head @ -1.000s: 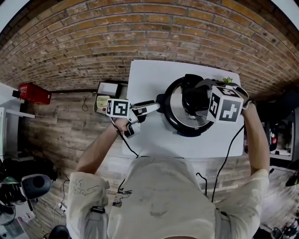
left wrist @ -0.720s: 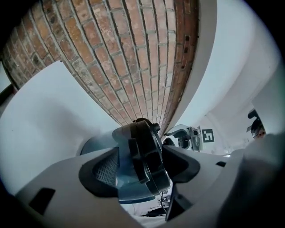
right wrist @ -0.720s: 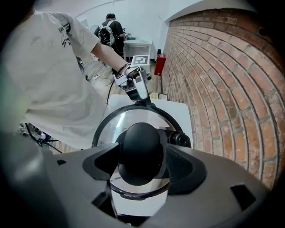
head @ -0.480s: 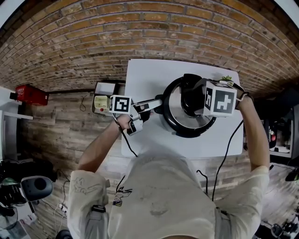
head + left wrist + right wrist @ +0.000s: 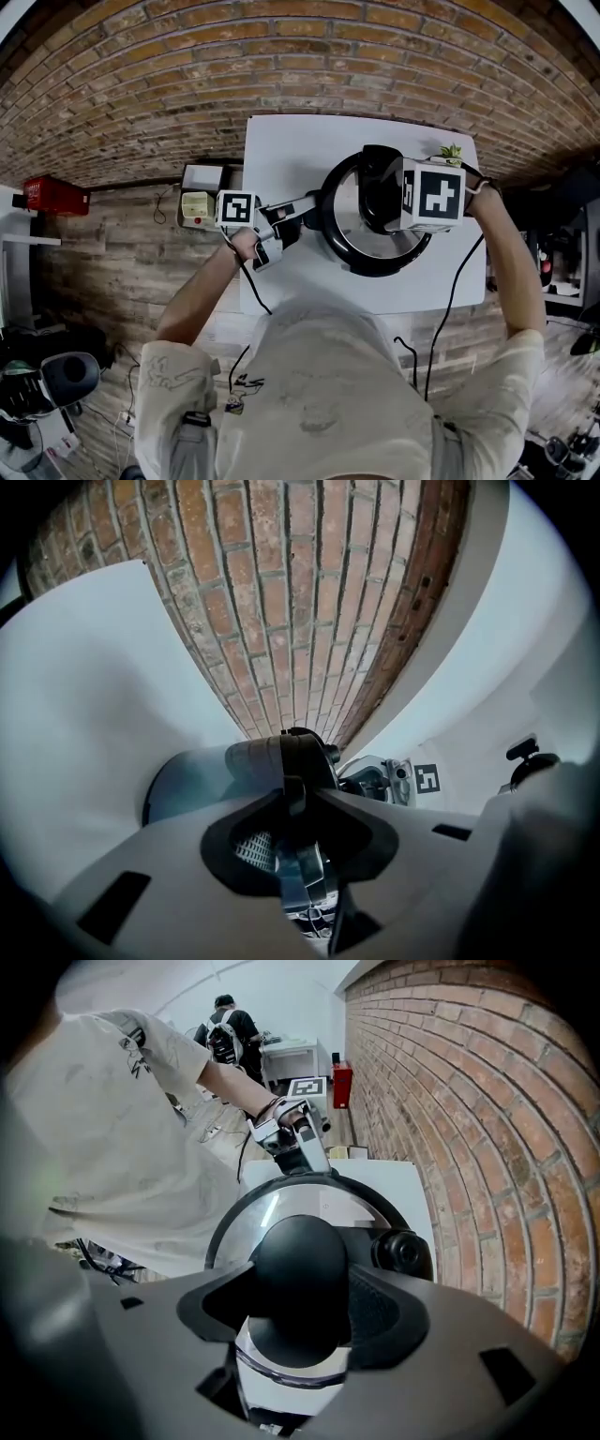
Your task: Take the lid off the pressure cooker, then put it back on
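Two hand-held grippers, both engaged. Left gripper [image 5: 309,205], centre-left of the head view: jaws just closing, now clamped on the cooker's black side handle [image 5: 298,761]. Right gripper [image 5: 302,1290], centre-right: jaws just narrowing, clamped on the round black lid knob [image 5: 298,1258]. Steel lid [image 5: 352,217] seated on pressure cooker [image 5: 377,264], upper centre, on white table [image 5: 295,150]. Brick wall [image 5: 187,75] beyond, top of frame.

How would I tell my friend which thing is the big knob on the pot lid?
Find the white table by the brick wall; a black pressure cooker with a shiny lid stands on it. The knob is the big round black ball at the lid's middle, far bigger than the small black valve beside it.
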A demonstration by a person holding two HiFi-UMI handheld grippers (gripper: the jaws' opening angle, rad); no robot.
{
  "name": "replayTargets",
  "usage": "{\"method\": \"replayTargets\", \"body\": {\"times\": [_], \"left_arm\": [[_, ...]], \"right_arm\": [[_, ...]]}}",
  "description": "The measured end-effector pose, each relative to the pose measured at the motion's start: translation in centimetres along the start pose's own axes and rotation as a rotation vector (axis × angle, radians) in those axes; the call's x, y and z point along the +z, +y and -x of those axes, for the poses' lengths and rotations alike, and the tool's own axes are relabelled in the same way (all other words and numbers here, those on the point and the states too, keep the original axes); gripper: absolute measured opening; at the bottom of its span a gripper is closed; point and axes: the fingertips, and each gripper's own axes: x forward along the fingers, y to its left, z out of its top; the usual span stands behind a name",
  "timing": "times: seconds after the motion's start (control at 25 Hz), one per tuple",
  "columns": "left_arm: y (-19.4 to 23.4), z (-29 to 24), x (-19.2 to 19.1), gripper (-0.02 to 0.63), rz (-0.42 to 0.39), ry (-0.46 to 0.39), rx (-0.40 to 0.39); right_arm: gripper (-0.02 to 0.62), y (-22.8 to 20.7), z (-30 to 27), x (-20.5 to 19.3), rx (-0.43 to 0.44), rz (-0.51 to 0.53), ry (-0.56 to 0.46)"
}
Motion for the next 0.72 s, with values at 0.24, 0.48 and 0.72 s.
{"method": "replayTargets", "body": {"times": [0.24, 0.48, 0.72], "left_arm": [[-0.08, -0.05, -0.06, 0.097, -0.012, 0.032, 0.015], [-0.08, -0.09, 0.02, 0.087, 0.001, 0.033, 0.007], [-0.07, 0.08, -0.13, 0.081, 0.041, 0.006, 0.004]], "right_arm": [[0.304, 0.27, -0.21, 0.1, 0.0, -0.026, -0.008], [0.296, -0.1, -0.14, 0.23, -0.01, -0.049, -0.054], [0.293, -0.15, -0.17, 0.27, -0.013, -0.082, -0.089]]}}
